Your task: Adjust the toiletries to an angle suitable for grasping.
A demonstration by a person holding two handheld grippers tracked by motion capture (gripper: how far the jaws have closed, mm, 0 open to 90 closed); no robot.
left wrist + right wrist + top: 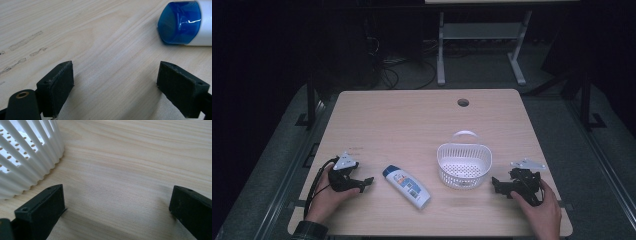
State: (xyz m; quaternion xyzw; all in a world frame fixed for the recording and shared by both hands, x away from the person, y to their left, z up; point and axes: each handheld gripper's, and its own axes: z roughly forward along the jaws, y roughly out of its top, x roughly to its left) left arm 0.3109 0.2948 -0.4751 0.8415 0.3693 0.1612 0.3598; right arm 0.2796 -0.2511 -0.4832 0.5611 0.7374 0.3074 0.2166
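Shampoo bottle (406,186): white body, blue cap (179,23), orange-and-blue label facing up. Lies flat on its side on light wood tabletop, near front edge, left of centre. Set diagonally: cap end toward far left, base toward near right. Cap closed, glossy, faceted.

Basket (463,165): white plastic, oval, slatted wall, perforated bottom, loop handle at far rim. Stands upright, empty, right of bottle, apart from it.
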